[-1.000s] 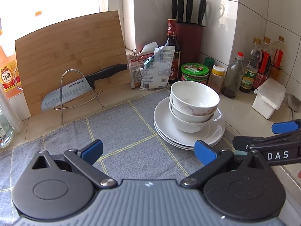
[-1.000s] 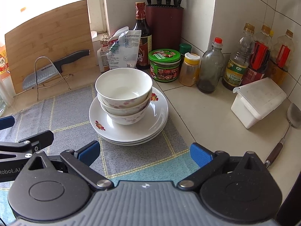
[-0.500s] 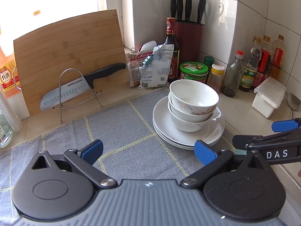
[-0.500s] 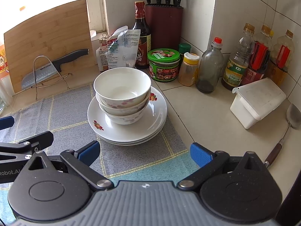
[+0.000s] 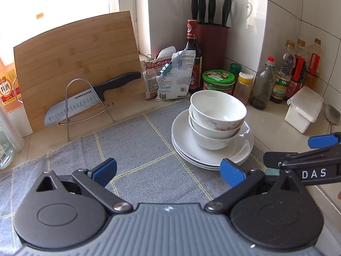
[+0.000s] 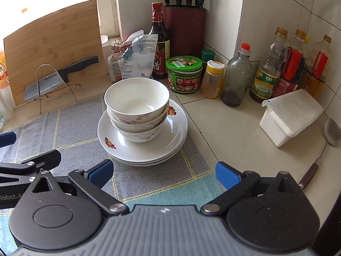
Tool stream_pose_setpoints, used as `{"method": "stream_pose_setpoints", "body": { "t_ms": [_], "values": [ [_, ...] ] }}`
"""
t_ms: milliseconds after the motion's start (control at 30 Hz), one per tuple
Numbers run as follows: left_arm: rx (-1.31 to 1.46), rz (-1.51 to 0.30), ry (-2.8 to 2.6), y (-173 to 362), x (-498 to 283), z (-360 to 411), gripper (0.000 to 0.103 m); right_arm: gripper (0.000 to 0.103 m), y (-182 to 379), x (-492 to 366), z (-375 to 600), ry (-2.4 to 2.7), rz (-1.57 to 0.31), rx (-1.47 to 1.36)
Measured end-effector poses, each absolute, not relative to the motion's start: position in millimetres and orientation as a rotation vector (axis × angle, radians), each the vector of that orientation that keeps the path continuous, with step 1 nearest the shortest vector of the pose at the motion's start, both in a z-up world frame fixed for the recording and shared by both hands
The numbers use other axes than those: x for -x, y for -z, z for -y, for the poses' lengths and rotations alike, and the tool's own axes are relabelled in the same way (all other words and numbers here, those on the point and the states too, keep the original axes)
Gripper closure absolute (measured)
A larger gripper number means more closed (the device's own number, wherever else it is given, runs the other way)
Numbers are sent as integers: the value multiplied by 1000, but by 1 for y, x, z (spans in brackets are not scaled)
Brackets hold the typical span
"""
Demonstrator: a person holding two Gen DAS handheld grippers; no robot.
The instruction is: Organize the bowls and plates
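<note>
Bowls: three bowls point(image 6: 136, 108) sit nested, upright, on a stack of plates point(image 6: 170, 145), all white with small flower prints.
Stack position: on the grey checked cloth point(image 5: 136, 149) covering the tabletop point(image 6: 230, 140), at the cloth's right edge.
Left hand-held gripper point(image 5: 168, 168): jaws spread wide, gripping nothing, low over the cloth, just short of the plates.
Right hand-held gripper point(image 6: 163, 171): jaws wide apart too, empty, facing the stack.
Background: knife point(image 5: 85, 102) on a wire stand against the cutting board point(image 5: 74, 64).
</note>
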State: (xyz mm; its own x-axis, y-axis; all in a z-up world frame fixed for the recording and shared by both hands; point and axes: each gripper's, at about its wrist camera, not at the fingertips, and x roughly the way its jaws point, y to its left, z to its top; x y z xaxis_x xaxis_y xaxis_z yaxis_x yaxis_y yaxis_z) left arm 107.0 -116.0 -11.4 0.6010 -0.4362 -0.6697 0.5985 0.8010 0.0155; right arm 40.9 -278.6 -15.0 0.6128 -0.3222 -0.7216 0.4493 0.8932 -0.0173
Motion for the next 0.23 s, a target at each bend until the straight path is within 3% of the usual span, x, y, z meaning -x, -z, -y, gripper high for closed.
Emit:
{"method": "stream_pose_setpoints", "body": {
  "t_ms": [233],
  "values": [
    [-250,-707,608,10,-108,118,1,0,14,-40,280,448,-796,-169]
  ]
}}
